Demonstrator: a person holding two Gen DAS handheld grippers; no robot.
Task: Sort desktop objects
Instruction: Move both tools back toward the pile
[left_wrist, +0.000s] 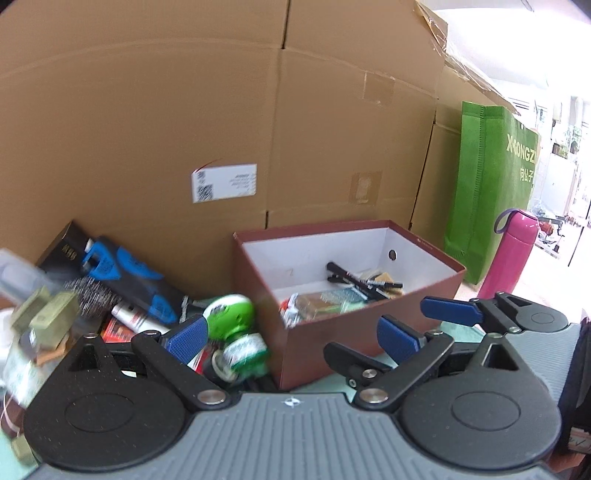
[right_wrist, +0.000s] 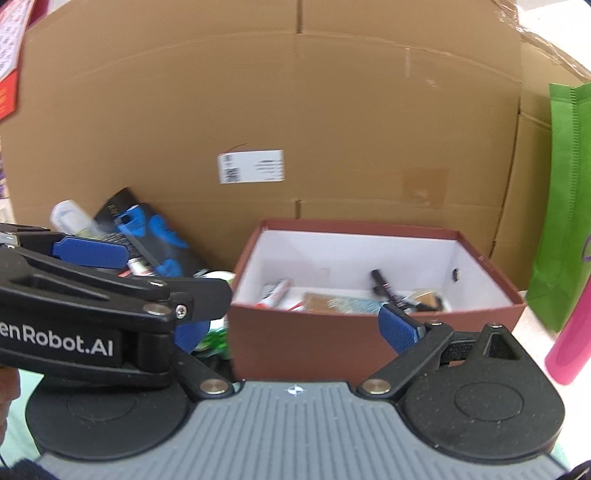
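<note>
An open brown box (left_wrist: 369, 325) with a white inside holds black markers (left_wrist: 354, 280), a glue tube and packets; it also shows in the right wrist view (right_wrist: 306, 332). My left gripper (left_wrist: 291, 336) is open in front of the box's near left corner. A green and white bottle (left_wrist: 236, 332) lies by its left fingertip, not gripped. My right gripper (right_wrist: 295, 330) is open and empty before the box. The left gripper (right_wrist: 92, 254) crosses the right view's left side.
A pile of loose things lies left of the box: a black and blue package (left_wrist: 125, 277), a wire brush (left_wrist: 88, 295), a red pack. Large cardboard cartons (left_wrist: 221, 110) stand behind. A green bag (left_wrist: 487, 192) and a pink flask (left_wrist: 511, 254) stand at right.
</note>
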